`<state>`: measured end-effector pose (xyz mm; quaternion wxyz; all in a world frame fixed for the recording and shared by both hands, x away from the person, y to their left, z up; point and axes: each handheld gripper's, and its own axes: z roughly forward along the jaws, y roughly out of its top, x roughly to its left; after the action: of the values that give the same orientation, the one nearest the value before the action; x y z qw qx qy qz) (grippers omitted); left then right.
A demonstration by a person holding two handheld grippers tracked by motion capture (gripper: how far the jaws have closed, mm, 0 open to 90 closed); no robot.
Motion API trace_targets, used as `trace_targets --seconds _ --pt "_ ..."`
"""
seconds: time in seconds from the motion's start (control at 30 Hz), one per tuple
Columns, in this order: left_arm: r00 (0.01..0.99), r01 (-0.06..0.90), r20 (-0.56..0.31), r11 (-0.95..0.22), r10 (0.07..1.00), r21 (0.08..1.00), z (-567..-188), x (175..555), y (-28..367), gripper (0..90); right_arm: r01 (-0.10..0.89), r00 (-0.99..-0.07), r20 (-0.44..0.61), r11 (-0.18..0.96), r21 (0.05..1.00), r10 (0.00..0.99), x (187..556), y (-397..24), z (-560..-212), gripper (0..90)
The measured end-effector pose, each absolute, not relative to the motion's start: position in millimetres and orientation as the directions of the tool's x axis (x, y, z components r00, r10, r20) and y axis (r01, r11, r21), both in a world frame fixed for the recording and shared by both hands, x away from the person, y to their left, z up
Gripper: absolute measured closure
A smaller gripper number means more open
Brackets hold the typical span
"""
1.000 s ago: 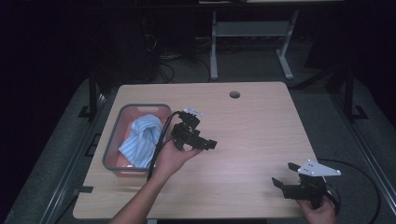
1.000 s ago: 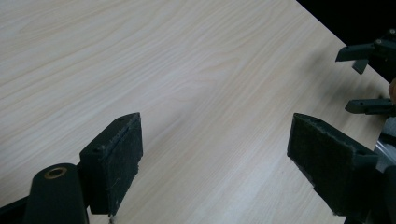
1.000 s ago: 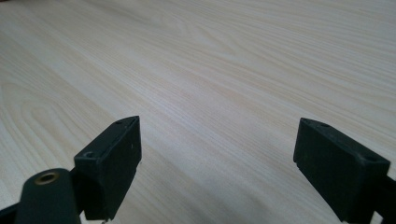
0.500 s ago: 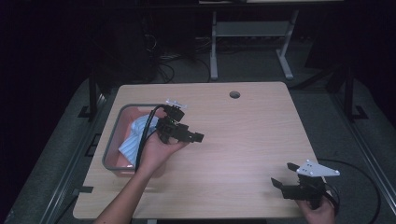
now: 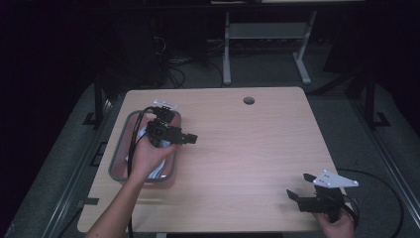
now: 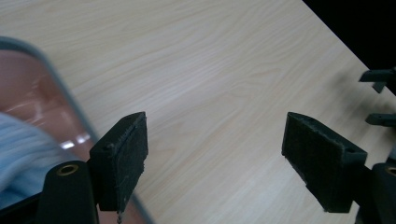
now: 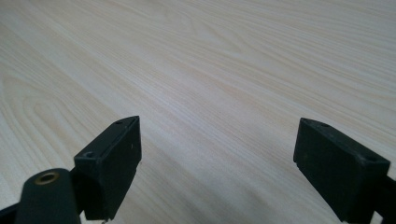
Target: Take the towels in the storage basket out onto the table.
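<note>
Blue cloth (image 5: pixel 148 166), one piece, is lying in the one tray (image 5: pixel 119 158), mostly hiding under the hand. Left tongs (image 5: pixel 190 139) are hovering over the tray's rim, wide and empty, having just narrowed slightly. Right tongs (image 5: pixel 299 191), wide and empty, are resting at the desk (image 5: pixel 247 148) corner.

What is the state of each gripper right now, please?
Left gripper: open, holding nothing, over the tray edge; its jaws have just been closing slightly.
Right gripper: open, holding nothing, above the bare table.

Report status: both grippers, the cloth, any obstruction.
Left gripper open, jaws just closing slightly, nothing between them. Right gripper open, empty. Blue cloth in tray. Table unobstructed.
</note>
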<state>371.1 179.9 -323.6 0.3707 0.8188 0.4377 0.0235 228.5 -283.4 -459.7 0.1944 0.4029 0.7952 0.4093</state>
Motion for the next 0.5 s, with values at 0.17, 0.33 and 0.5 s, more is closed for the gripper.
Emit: trace_targets --seconds 0.17,0.33,0.5 --pt "0.58 0.718 -0.289 -0.31 0.762 0.623 -325.9 373.7 200.0 22.3 0.482 -0.606 0.021 0.346 0.805 0.795 228.8 -281.8 -460.2 14.7" --pt "0.538 0.732 -0.283 -0.274 0.794 0.623 -327.1 375.0 219.5 22.3 0.48 -0.606 0.017 0.348 0.805 0.795 228.2 -281.2 -460.3 14.7" --pt "0.51 0.741 -0.278 -0.253 0.814 0.622 -328.5 375.2 231.6 22.4 0.479 -0.606 0.017 0.348 0.806 0.795 227.5 -281.6 -459.7 14.7"
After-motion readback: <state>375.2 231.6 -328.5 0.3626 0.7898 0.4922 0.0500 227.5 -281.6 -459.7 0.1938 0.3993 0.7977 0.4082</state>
